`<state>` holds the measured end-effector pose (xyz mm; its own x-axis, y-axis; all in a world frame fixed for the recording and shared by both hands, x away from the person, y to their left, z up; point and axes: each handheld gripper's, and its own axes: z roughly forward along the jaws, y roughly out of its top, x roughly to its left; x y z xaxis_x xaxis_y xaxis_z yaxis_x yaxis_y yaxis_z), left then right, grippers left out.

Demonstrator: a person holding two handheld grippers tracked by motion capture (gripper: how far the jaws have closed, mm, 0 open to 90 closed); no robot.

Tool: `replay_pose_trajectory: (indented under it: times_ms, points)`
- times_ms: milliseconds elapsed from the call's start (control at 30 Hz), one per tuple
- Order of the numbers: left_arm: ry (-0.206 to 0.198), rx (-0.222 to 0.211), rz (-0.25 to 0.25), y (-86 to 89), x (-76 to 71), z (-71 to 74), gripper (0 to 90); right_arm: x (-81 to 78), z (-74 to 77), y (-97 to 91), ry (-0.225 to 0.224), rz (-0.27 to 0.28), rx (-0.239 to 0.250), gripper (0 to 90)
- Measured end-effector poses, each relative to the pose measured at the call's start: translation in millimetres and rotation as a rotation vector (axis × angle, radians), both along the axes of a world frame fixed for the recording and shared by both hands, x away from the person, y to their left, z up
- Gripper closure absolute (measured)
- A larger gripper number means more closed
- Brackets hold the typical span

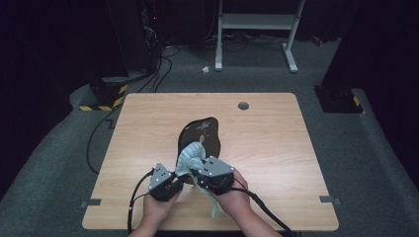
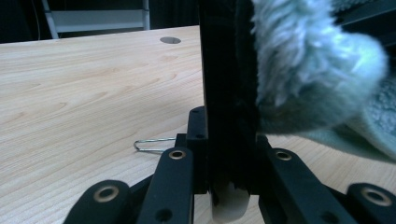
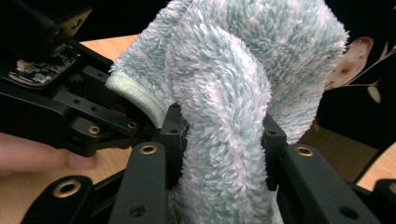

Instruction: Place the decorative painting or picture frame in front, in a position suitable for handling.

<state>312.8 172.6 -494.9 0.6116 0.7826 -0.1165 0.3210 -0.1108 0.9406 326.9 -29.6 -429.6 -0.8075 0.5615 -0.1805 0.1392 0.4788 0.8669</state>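
Black plate (image 1: 201, 134) lies behind the towel (image 1: 191, 157), wire clip (image 2: 152, 144) nearby.

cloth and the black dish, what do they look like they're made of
Cloth: soft fluffy pile, likely microfibre or terry, pale blue-green, matte; the fuzzy fibres and stitched hem show in the right gripper view.
Black dish: hard and glossy, perhaps glazed ceramic or lacquered plastic; it reflects light and carries a painted pattern. The look cannot settle which.
Table: light wood-grain top, possibly laminate.
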Motion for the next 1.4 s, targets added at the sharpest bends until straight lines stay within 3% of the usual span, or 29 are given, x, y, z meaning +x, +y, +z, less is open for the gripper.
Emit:
replay_pose_trajectory:
  times_ms: [133, 233, 467, 567, 667, 900, 1033, 1167, 1400]
  points:
    - [0.004, -0.004, -0.001, -0.1, 0.2, 0.3, 79.0, 3.0, 0.3, -2.7, -0.006, -0.009, -0.003, 63.8]
    - [0.005, -0.003, -0.003, 0.3, 0.2, 0.4, 79.1, 15.6, -0.4, -12.2, 0.008, -0.046, 0.005, 63.8]
    - [0.007, -0.004, -0.007, 0.8, 0.4, 0.5, 79.1, 68.4, -13.6, -51.7, 0.079, -0.222, -0.004, 63.7]
    - [0.009, -0.008, -0.007, 0.6, 0.2, 0.4, 79.3, 83.4, -18.7, -66.0, 0.114, -0.279, 0.005, 63.8]
    - [0.01, -0.008, -0.006, 0.7, 0.1, 0.4, 79.3, 82.3, -22.9, -65.4, 0.117, -0.273, -0.008, 63.8]
    - [0.011, -0.01, 0.002, 0.8, 0.2, 0.3, 79.2, 44.5, -31.6, -36.7, 0.09, -0.149, -0.029, 63.6]
    - [0.012, -0.012, 0.001, 0.9, 0.3, 0.2, 79.3, 31.7, -34.5, -29.2, 0.086, -0.113, -0.033, 63.6]
    - [0.016, -0.016, 0.001, 1.2, 0.6, 0.3, 79.4, 40.4, -34.9, -35.2, 0.094, -0.135, -0.027, 63.5]
    - [0.017, -0.019, -0.002, 1.4, 0.8, 0.2, 79.4, 76.1, -39.8, -62.0, 0.15, -0.253, -0.013, 63.5]
